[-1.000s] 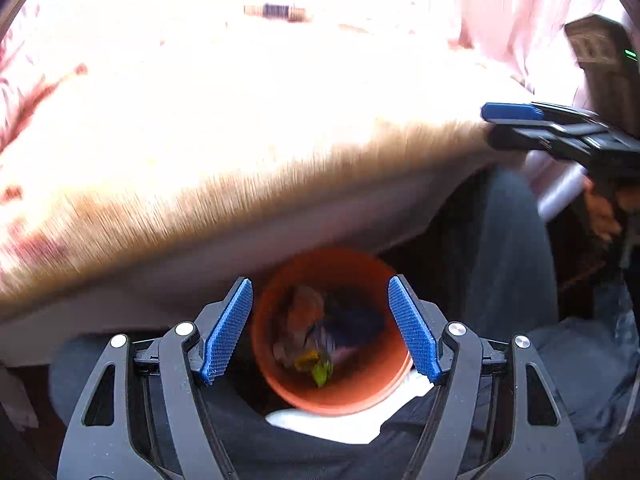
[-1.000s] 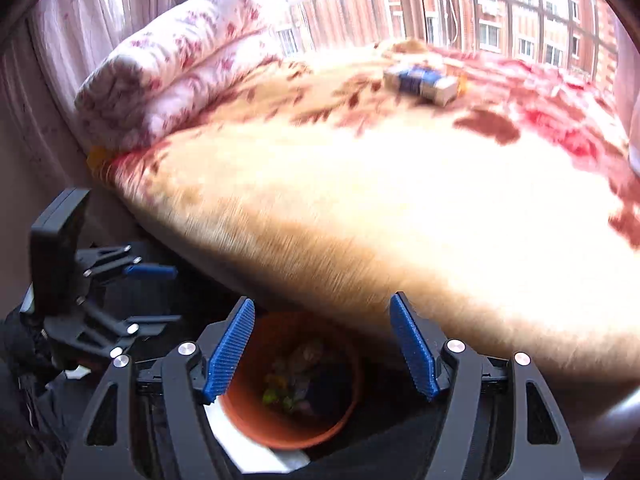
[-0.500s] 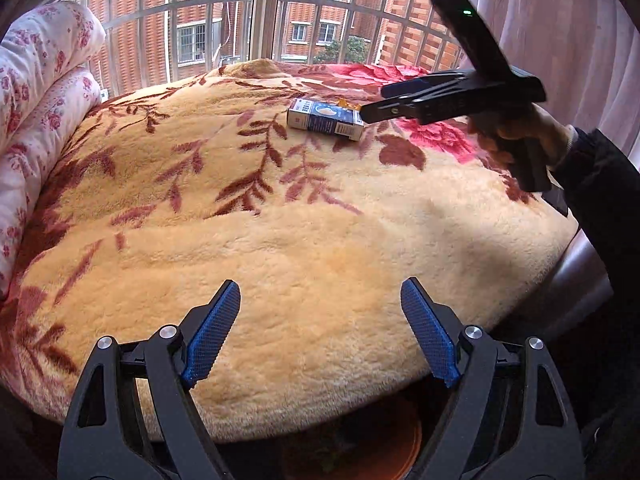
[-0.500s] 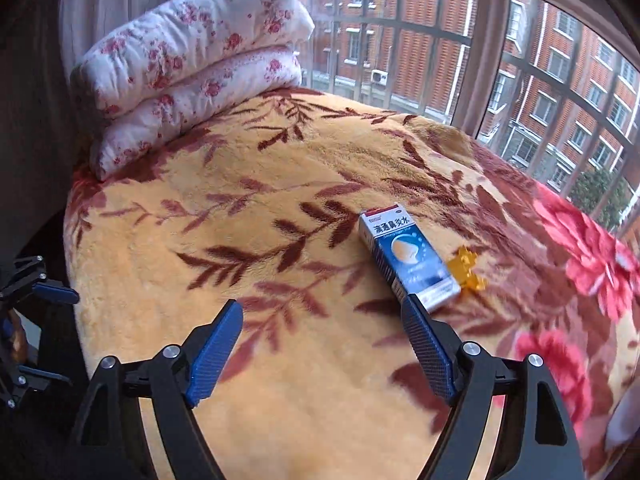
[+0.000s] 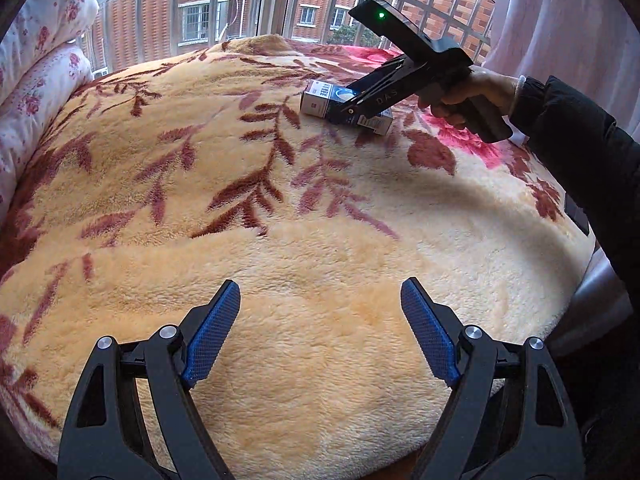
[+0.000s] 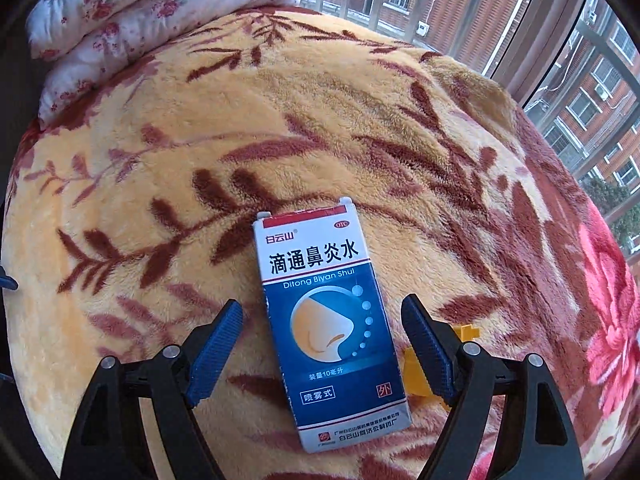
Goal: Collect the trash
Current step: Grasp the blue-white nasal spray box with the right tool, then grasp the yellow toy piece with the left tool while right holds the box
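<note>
A blue and white medicine box (image 6: 328,320) lies flat on the yellow floral blanket (image 6: 280,128). My right gripper (image 6: 322,338) is open, its jaws either side of the box, not touching it. A small yellow scrap (image 6: 412,368) lies just right of the box, partly hidden behind the right finger. In the left wrist view the same box (image 5: 320,98) shows far across the bed under the right gripper (image 5: 352,100). My left gripper (image 5: 320,330) is open and empty above the blanket's near edge.
Folded floral quilts (image 6: 140,12) are stacked at the bed's far left. A barred window (image 5: 224,4) runs behind the bed, with a white curtain (image 5: 560,20) at the right. The blanket's right part has red flowers (image 6: 608,300).
Both grippers rose from the orange bin below the bed edge to over the bed. The right gripper has closed in on the medicine box, which now lies between its open jaws.
</note>
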Demonstrator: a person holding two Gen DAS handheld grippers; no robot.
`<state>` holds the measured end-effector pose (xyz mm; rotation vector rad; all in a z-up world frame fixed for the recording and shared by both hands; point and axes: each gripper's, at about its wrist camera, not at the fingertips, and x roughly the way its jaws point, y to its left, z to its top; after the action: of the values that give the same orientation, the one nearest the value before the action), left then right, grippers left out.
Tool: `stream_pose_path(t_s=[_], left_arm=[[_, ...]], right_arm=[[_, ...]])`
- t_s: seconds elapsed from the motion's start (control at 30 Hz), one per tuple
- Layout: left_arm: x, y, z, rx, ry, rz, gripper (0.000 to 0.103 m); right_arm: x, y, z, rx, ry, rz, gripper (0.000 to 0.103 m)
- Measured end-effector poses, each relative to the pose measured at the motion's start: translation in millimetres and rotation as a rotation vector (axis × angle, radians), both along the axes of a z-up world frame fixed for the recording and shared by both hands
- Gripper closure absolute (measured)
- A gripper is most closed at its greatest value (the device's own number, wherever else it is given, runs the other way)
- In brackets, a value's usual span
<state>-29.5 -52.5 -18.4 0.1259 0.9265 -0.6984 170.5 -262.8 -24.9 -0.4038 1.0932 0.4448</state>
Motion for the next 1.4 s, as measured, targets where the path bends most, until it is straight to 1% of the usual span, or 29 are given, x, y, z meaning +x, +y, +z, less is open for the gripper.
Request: stream_pose_path(t_s=[0.17,0.2,0.27,0.3,0.33,0.47,0.5,0.6,0.7,0.83,0.9,0.97,1.0,1.1,1.2,1.27,1.33,1.4], left_arm=[[0,-2,-1,0.009,0.000,0.002,0.023],[-1,-2,-1,0.010,0.000,0.002,0.023],[-1,-2,0,0.006,0.003,0.005,0.023],[-2,-1,0,0.005,0.004,0.008,0.023],[-2,-1,0,0.002,0.005,0.010,0.023],[-5,0,1,-0.001,0.008,0.017,0.023],[-5,-1,2,0.003,0.007,0.020,0.023],[-7,-1,3,0.021,-0.011,0.032,0.023],[-5,-3,4,0.028,-0.011,0.039,0.023],[2,-12,5,0.030,-0.005,0.037,0.023],[7,-21,7,0.043,-0.010,0.031,0.023],[14,-34,12,0.051,-0.032,0.012,0.023],[19,-42,15,0.056,-0.049,0.005,0.023],[36,-73,21,0.077,-0.099,-0.043,0.023],[58,-110,22,0.104,-0.134,-0.098,0.023],[73,-132,21,0.107,-0.132,-0.109,0.023],[88,-153,18,0.086,-0.115,-0.145,0.023],[104,-173,15,0.075,-0.109,-0.149,0.023]], right_arm=[[8,-4,-11,0.022,0.032,-0.009,0.025],[9,-4,-13,0.026,0.043,-0.011,0.031],[8,-2,-16,0.029,0.051,-0.018,0.036],[6,-1,-16,0.027,0.043,-0.022,0.044],[4,1,-15,0.036,0.046,-0.023,0.049],[-12,10,-10,0.009,-0.008,-0.039,0.050],[-19,12,-8,0.020,-0.025,-0.041,0.050],[-47,13,6,0.094,-0.084,-0.074,0.050],[-80,2,20,0.190,-0.147,-0.175,0.050],[-133,-20,29,0.289,-0.232,-0.364,0.050],[-157,-31,31,0.291,-0.276,-0.463,0.050],[-180,-43,33,0.302,-0.314,-0.552,0.050],[-192,-47,34,0.290,-0.337,-0.591,0.050],[-227,-58,34,0.275,-0.398,-0.671,0.050],[-255,-68,29,0.301,-0.424,-0.738,0.050],[-273,-75,25,0.320,-0.439,-0.784,0.050],[-289,-80,21,0.340,-0.457,-0.821,0.050],[-301,-84,19,0.363,-0.469,-0.845,0.050]])
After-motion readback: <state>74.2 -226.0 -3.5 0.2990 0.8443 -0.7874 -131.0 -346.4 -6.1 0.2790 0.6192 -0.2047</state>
